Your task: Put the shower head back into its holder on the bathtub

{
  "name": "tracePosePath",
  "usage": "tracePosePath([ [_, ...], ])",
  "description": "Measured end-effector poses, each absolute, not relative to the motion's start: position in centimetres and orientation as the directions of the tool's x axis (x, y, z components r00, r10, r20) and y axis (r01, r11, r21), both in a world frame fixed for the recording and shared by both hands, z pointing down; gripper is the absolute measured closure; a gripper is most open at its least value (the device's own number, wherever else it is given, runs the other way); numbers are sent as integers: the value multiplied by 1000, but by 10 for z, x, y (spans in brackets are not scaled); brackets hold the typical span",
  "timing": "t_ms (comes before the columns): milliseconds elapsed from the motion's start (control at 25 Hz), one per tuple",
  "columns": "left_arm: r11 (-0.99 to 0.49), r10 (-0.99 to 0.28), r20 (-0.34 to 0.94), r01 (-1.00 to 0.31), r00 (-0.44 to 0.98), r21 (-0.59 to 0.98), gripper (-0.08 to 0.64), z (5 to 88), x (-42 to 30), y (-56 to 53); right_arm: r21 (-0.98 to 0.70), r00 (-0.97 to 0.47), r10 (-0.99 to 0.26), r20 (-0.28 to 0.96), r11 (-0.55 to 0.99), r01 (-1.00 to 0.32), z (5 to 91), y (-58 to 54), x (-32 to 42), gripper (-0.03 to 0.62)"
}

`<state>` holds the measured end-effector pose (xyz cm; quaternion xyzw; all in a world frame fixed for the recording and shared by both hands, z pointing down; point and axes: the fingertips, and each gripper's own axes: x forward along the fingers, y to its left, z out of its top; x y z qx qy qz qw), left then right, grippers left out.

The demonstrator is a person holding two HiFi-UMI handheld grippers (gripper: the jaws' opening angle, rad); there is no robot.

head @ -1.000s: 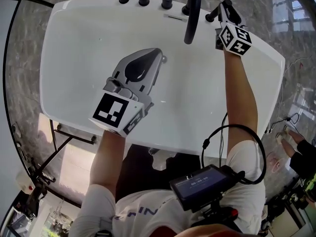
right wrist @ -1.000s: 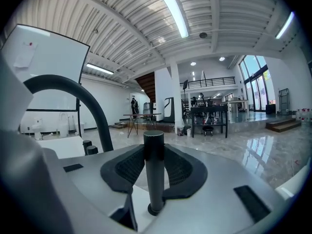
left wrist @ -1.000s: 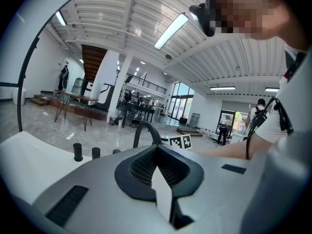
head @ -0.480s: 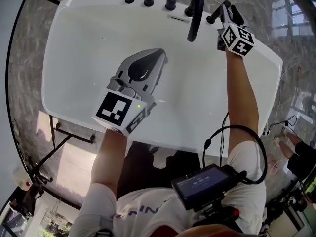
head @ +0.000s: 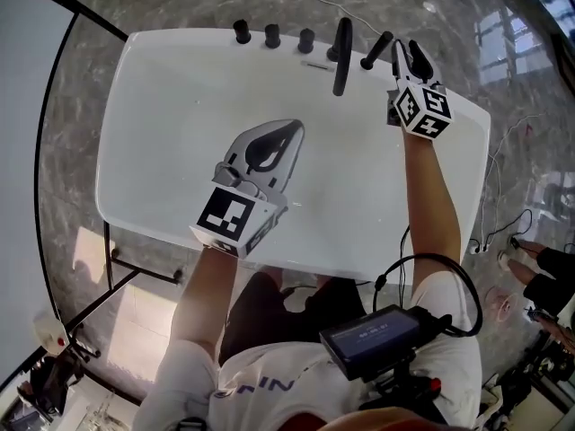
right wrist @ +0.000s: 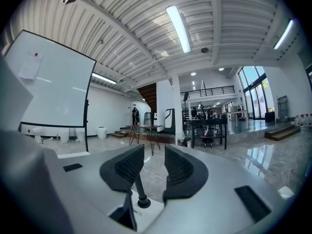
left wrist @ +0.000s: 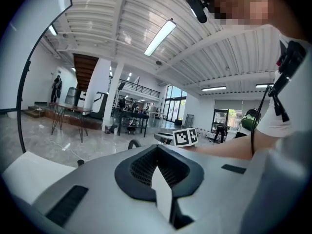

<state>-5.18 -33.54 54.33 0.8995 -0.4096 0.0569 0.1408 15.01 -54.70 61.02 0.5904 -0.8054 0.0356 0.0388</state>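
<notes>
The black shower head rests at the far rim of the white bathtub, its long body reaching out over the basin. Just right of it a short black lever stands on the rim. My right gripper hovers beside that lever, open and empty. In the right gripper view the lever shows low down through the gap, on the white rim. My left gripper hangs over the middle of the tub, shut on nothing. Its pads meet at the tip in the left gripper view.
Three black knobs line the far rim left of the shower head. A black metal stand is at the tub's near left. A cable trails over the marble floor at right. A person's feet are at the right edge.
Both grippers have risen above the tub, and the right one has drawn back from the shower head. The shower head stays at the rim.
</notes>
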Motion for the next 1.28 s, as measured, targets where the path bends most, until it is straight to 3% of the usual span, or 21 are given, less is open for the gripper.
tracePosePath([
  [400, -690, -676, 152, -691, 721, 213, 546, 477, -58, -281, 52, -294, -954, 62, 297, -953, 487, -411, 129, 511],
  [760, -680, -692, 124, -700, 711, 217, 546, 433, -66, -258, 39, -254, -967, 36, 255, -966, 433, -293, 147, 534],
  [1280, -715, -673, 105, -680, 733, 163, 546, 369, 32, -160, 32, -281, -960, -5, 281, -959, 381, -169, 204, 565],
])
